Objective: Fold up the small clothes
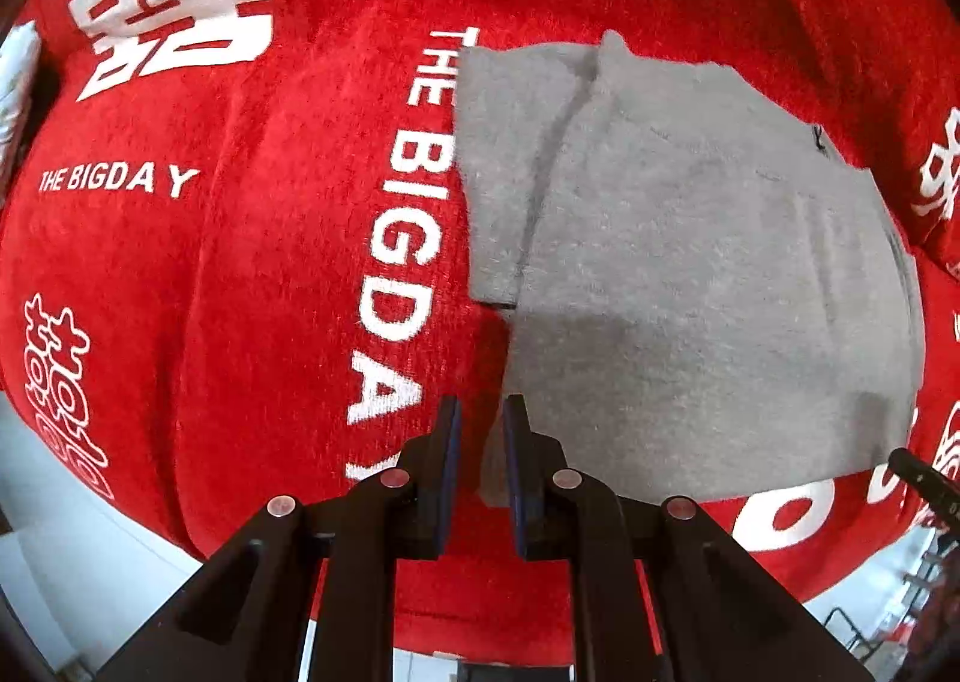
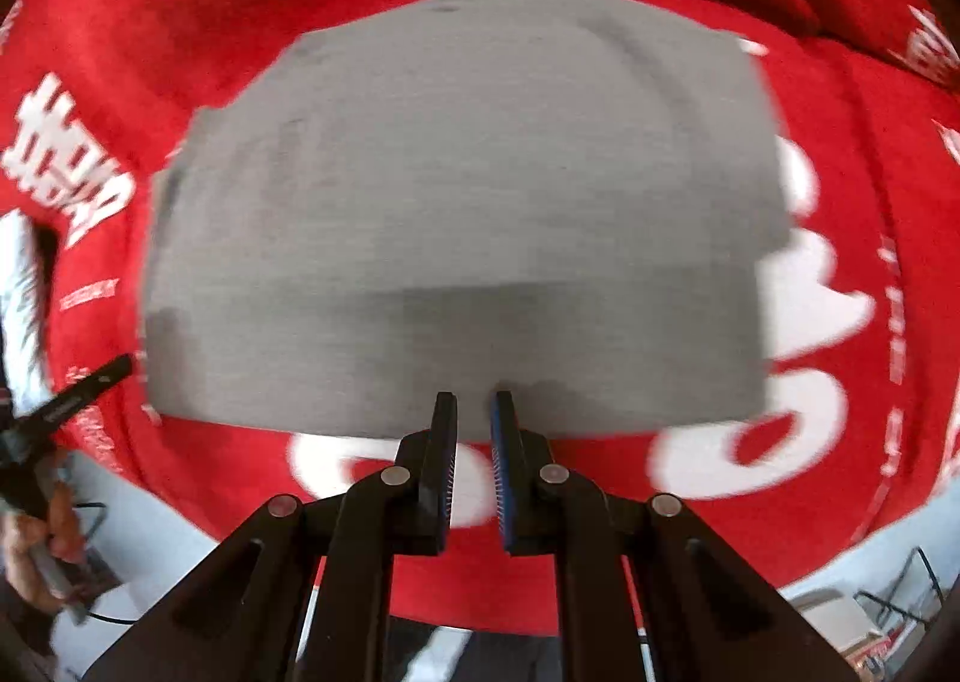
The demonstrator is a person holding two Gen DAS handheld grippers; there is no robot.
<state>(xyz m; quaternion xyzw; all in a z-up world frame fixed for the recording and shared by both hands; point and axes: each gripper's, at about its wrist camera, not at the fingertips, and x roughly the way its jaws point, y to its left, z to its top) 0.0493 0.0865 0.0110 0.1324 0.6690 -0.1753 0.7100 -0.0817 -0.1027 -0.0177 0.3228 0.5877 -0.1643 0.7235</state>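
A small grey garment lies partly folded on a red cloth with white lettering. In the left wrist view my left gripper is nearly closed, pinching the garment's near left corner between its fingers. In the right wrist view, which is motion-blurred, the grey garment fills the middle and my right gripper is nearly closed with the garment's near edge between its fingertips. The right gripper's tip shows at the right edge of the left wrist view. The left gripper shows at the left of the right wrist view.
The red cloth covers the whole work surface and hangs over the near edge. A white floor lies below. A person's hand holds the left gripper's handle. A white object sits at the far left.
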